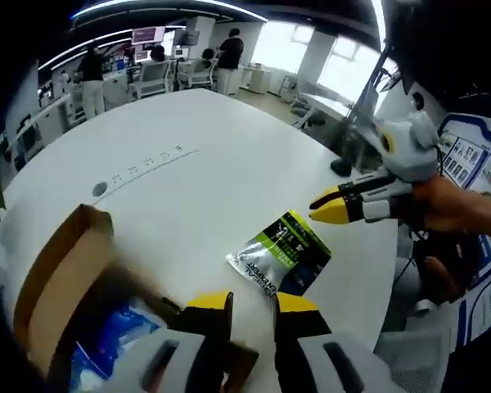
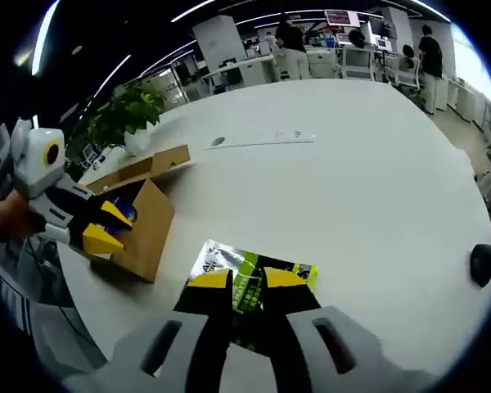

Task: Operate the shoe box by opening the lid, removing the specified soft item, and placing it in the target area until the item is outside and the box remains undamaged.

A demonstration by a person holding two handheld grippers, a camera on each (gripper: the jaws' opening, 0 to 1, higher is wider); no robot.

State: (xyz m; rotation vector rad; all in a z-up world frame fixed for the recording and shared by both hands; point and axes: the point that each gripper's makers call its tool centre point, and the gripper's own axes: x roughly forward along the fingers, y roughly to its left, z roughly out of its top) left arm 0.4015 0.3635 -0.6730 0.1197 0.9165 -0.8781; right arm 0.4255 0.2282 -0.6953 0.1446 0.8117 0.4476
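The brown cardboard shoe box (image 1: 61,274) lies open at the lower left of the left gripper view, with a blue soft item (image 1: 119,336) inside it. My left gripper (image 1: 252,307) is at the box's near corner, shut on a brown flap (image 1: 239,364) that runs between its jaws. A green and silver pouch (image 1: 282,254) lies flat on the white table (image 1: 213,155), outside the box. My right gripper (image 1: 331,207) hovers just above the pouch, shut and holding nothing. The right gripper view has the pouch (image 2: 229,260) under my right gripper (image 2: 245,282), and the box (image 2: 143,225) with the left gripper (image 2: 108,229) to the left.
A small black round object (image 2: 483,264) sits near the table's right edge. A grey cable port strip (image 2: 266,137) lies mid-table. A potted plant (image 2: 127,110) stands past the box. People and office chairs (image 1: 155,78) are beyond the table's far edge.
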